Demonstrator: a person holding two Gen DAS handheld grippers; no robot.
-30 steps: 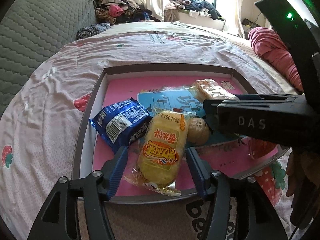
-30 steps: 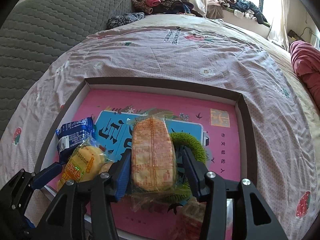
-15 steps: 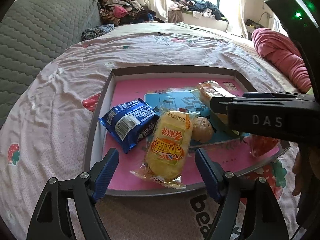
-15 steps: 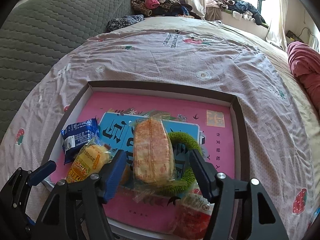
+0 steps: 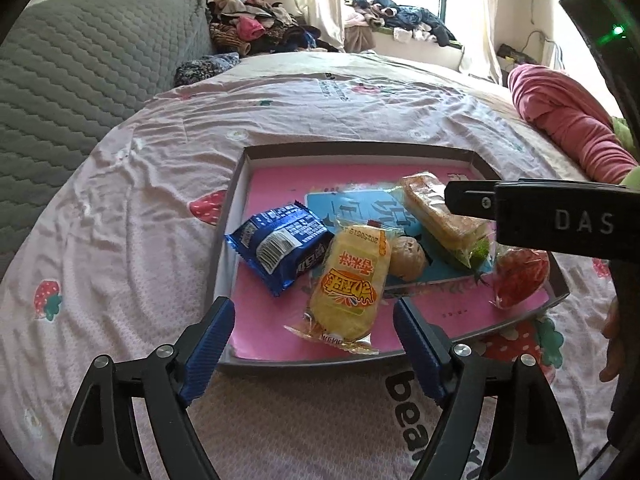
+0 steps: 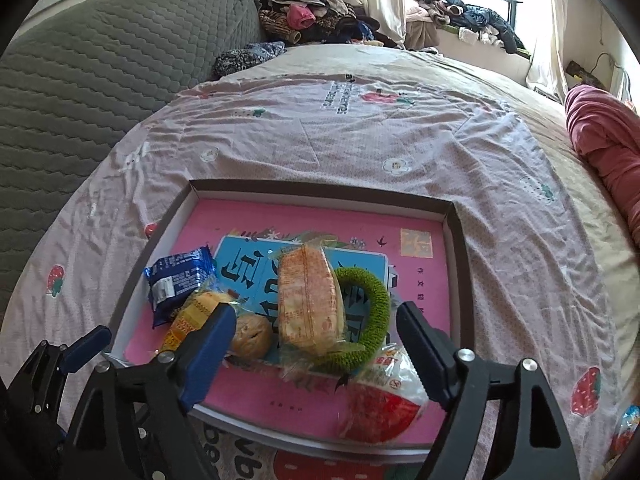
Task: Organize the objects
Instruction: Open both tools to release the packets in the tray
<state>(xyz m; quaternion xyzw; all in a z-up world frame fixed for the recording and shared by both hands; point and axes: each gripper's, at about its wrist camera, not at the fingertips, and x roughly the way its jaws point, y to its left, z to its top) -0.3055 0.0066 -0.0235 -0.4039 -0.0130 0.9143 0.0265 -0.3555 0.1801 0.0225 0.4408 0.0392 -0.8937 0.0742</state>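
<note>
A shallow box lid (image 5: 236, 184) (image 6: 456, 240) lies on the bed with a pink book inside. In it are a blue snack packet (image 5: 280, 248) (image 6: 178, 280), a yellow cake packet (image 5: 350, 284) (image 6: 192, 316), a walnut (image 5: 406, 256) (image 6: 250, 336), a wrapped orange-brown cake (image 5: 440, 216) (image 6: 308, 304), a green knitted ring (image 6: 372, 308) and a red-white packet (image 5: 520, 276) (image 6: 380, 404). My left gripper (image 5: 314, 344) is open and empty, just in front of the yellow packet. My right gripper (image 6: 310, 344) is open and empty, near the wrapped cake.
The bed has a pink strawberry-print sheet (image 5: 120, 216). A grey quilted headboard (image 5: 80, 60) is at the left. A red pillow (image 5: 568, 120) lies at the right. Piled clothes (image 6: 312, 16) sit at the far end by the window.
Both grippers have opened and pulled back toward me. The left let go of the yellow packet, the right let go of the wrapped cake; both lie in the lid.
</note>
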